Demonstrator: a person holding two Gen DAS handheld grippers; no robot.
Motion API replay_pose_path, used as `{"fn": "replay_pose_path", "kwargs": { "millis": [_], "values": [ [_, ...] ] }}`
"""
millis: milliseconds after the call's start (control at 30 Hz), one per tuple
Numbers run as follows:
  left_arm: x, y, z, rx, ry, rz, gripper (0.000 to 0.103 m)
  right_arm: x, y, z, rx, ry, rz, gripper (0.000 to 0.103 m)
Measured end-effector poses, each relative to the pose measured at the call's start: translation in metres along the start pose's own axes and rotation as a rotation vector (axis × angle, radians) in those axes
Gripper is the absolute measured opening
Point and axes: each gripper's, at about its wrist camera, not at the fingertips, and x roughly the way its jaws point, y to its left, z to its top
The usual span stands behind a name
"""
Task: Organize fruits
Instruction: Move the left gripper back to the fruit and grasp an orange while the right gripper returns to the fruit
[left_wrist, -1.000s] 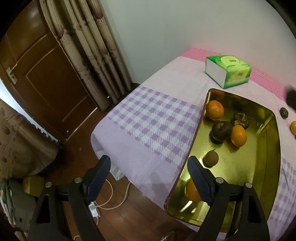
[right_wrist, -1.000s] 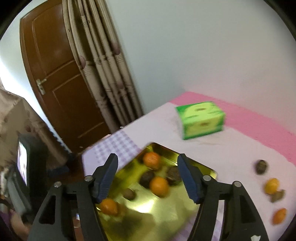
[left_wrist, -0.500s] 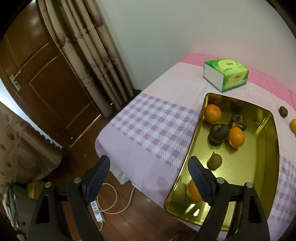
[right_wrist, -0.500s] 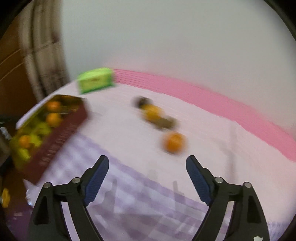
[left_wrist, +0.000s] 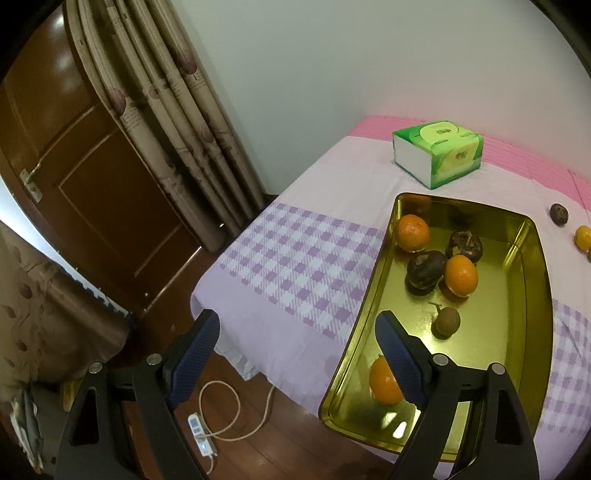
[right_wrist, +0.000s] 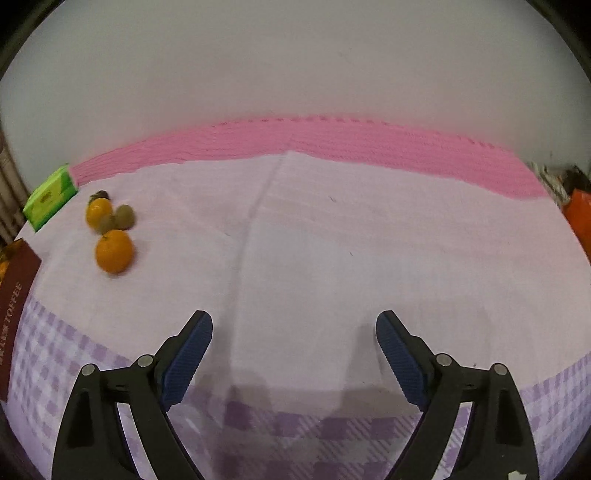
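In the left wrist view, the left gripper (left_wrist: 295, 334) is seen with its jaws spread wide and nothing between them, poised above the near corner of the gold tray (left_wrist: 532, 280) and the table edge; little has altered here over the last second beyond a slight turn of the view. Six fruits are counted in the tray: an orange (left_wrist: 412, 233) at the far end, two dark fruits (left_wrist: 425, 268) beside a second orange (left_wrist: 460, 275), a small brown fruit (left_wrist: 447, 322) nearer, and a third orange (left_wrist: 384, 380) partly hidden behind the right finger. A green tissue box (left_wrist: 437, 157) stands beyond the tray, and a dark fruit (left_wrist: 559, 214) and part of an orange (left_wrist: 583, 238) are glimpsed on the cloth past the tray's right wall. In the right wrist view, much has changed: a second ago the tray was framed between the fingers, whereas the lilac tablecloth (right_wrist: 332, 240) is now faced, with the tray's maroon side (right_wrist: 14, 295) pushed to the far left. The right gripper (right_wrist: 294, 334) is opening, and nothing is seen between its jaws. The loose fruits, a near orange (right_wrist: 113, 251), a farther orange (right_wrist: 98, 213) and small greenish-brown ones (right_wrist: 125, 216), lie well left of the fingers. It is judged that a delivery has been finished and another pick is being approached, with at least four fruits left outside the tray.
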Motion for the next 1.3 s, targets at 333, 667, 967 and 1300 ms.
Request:
{"fn": "replay_pose_path", "kwargs": {
  "millis": [333, 667, 967, 1300],
  "values": [
    [0.003, -0.006, -0.001, 0.028, -0.004, 0.005, 0.086, 0.014, 0.012, 0.005, -0.026, 0.051, -0.033, 0.101],
    [-0.013, -0.015, 0.001, 0.056, -0.061, -0.005, 0.086, 0.014, 0.012, 0.006, -0.03, 0.059, -0.041, 0.103],
    [-0.067, -0.059, 0.035, 0.146, -0.118, -0.231, 0.086, 0.014, 0.014, 0.008, -0.029, 0.06, -0.042, 0.103],
    [-0.072, -0.195, 0.084, 0.291, 0.05, -0.636, 0.086, 0.014, 0.014, 0.008, -0.028, 0.059, -0.044, 0.103]
  ]
}}
